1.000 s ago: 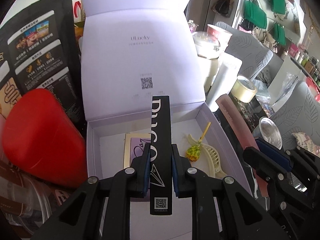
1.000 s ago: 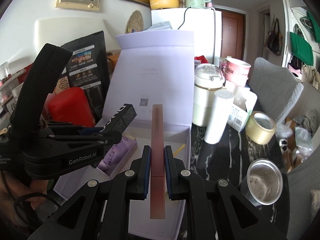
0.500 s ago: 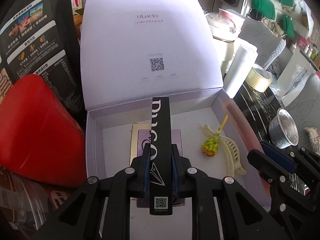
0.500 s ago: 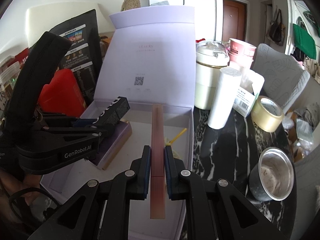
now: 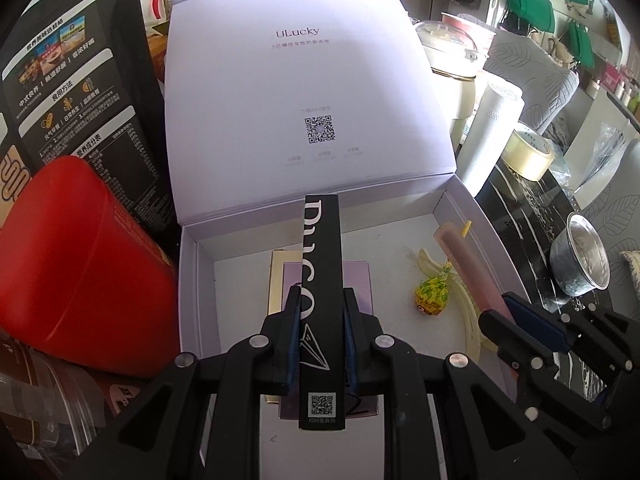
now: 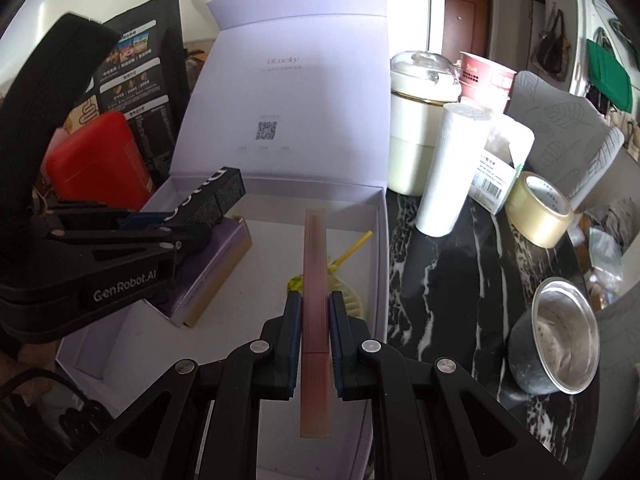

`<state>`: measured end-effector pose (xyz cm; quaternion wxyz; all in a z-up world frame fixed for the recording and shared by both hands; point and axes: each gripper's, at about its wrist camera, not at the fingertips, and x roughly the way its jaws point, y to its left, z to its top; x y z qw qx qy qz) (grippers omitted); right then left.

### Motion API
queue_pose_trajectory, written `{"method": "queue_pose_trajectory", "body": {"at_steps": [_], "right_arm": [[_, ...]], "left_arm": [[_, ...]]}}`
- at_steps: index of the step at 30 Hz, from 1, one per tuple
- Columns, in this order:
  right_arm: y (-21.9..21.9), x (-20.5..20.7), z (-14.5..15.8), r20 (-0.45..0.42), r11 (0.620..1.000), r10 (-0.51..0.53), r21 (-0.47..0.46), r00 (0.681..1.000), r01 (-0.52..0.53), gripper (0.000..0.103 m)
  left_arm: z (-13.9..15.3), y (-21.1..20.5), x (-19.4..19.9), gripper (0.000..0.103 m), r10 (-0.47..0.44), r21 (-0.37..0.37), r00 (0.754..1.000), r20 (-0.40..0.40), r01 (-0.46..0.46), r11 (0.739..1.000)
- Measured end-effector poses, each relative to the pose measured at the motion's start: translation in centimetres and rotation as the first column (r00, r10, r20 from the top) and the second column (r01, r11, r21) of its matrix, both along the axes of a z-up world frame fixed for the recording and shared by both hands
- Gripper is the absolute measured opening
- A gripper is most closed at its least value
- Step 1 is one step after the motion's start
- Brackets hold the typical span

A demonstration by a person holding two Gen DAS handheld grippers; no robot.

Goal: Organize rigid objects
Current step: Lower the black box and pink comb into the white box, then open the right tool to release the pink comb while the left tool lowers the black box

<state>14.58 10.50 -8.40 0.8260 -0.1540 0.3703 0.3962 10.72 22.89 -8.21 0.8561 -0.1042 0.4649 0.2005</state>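
My left gripper (image 5: pixel 320 300) is shut on a long black box (image 5: pixel 321 264) with white lettering, held above the open lilac gift box (image 5: pixel 200 280). My right gripper (image 6: pixel 314 308) is shut on a long pink bar (image 6: pixel 315 264), held over the right side of the same gift box (image 6: pixel 380 240). Inside lie a purple-and-gold flat box (image 5: pixel 360 280), a yellow lollipop (image 5: pixel 432 294) and a cream hair clip (image 5: pixel 472 320). The right gripper with the pink bar (image 5: pixel 468 264) shows in the left wrist view; the left gripper with the black box (image 6: pixel 224 196) shows in the right wrist view.
A red container (image 5: pixel 80 272) and a black pouch (image 5: pixel 72 88) stand left of the gift box. On the black marble table (image 6: pixel 460 280) to the right are a white cylinder (image 6: pixel 452 168), a cream lidded pot (image 6: pixel 416 120), a tape roll (image 6: pixel 538 212) and a steel cup (image 6: pixel 556 340).
Both grippers have moved forward and down over the gift box with their objects. The pink bar now reaches well inside the box's right side.
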Motion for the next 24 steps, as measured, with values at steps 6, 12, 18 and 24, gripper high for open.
{"method": "queue_pose_trajectory", "body": {"at_steps": [6, 12, 18, 24], "right_arm": [[0.5, 0.0, -0.7, 0.000, 1.000, -0.005, -0.020, 1.000, 0.005, 0.013], [0.9, 0.4, -1.8, -0.014, 0.999, -0.015, -0.043, 1.000, 0.015, 0.014], [0.7, 0.4, -1.5, -0.026, 1.000, -0.025, -0.017, 0.999, 0.024, 0.030], [0.3, 0.2, -0.7, -0.033, 1.000, -0.021, 0.010, 0.999, 0.021, 0.034]], "left_arm": [[-0.1, -0.4, 0.4, 0.019, -0.006, 0.027, 1.000, -0.020, 0.006, 1.000], [-0.1, -0.8, 0.9, 0.019, -0.012, 0.043, 0.999, -0.037, 0.013, 0.999], [0.0, -0.5, 1.0, 0.019, -0.004, 0.020, 0.999, -0.038, 0.005, 1.000], [0.1, 0.0, 0.4, 0.019, 0.010, -0.008, 0.999, -0.041, -0.010, 1.000]]}}
